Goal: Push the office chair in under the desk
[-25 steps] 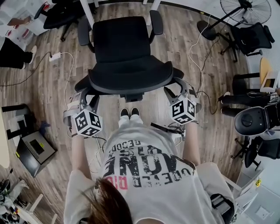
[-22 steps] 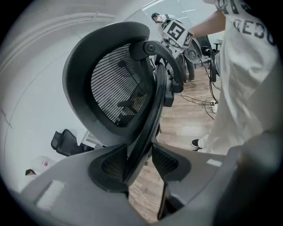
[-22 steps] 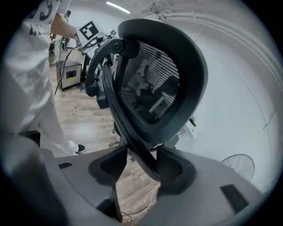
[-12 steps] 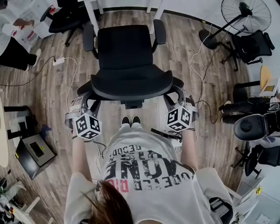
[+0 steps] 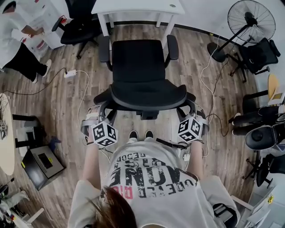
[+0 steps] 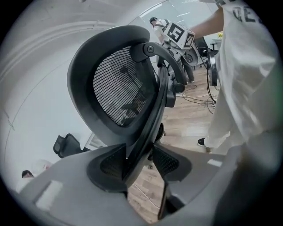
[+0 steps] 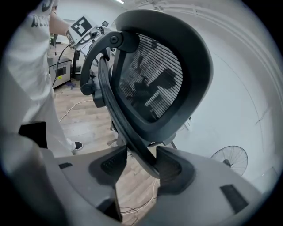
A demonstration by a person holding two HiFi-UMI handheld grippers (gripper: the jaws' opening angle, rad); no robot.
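A black office chair stands in front of me, its seat facing a white desk at the top of the head view. My left gripper sits at the left end of the chair's curved back frame, my right gripper at the right end. In the left gripper view the frame bar fills the gap of the left gripper; its jaws are opening, and the pads still touch the bar. In the right gripper view the bar is pinched in the right gripper.
Another black chair stands left of the desk, with a person beside it. A standing fan and more chairs are at the right. Cables lie on the wooden floor. A black box sits at the left.
The chair, both grippers and I have moved forward toward the desk, which has come into view at the top. Both grippers stay on the back frame.
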